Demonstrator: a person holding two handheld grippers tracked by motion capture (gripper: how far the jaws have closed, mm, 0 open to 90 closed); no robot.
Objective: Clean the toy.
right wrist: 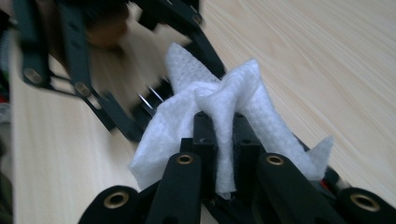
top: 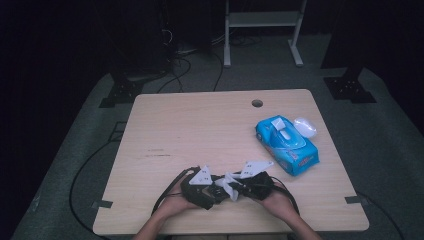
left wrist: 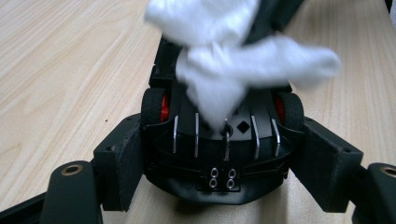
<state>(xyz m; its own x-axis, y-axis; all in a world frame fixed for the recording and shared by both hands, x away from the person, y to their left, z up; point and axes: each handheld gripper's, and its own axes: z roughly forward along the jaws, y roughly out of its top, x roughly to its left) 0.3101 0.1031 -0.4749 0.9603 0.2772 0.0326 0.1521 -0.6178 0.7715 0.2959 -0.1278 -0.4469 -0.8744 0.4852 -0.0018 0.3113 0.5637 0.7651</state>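
A black toy car with red wheel hubs sits between the pads of my left gripper, which is shut on its sides just above the table. A crumpled white wipe lies on the car's top. My right gripper is shut on that wipe, its jaws pinching a fold of it. In the high view both grippers meet near the table's front edge, left gripper and right gripper facing each other with the wipe between them.
A blue pack of wipes lies at the right of the wooden table, its white lid flipped open. A cable hole is near the far edge. Cables trail off the front left.
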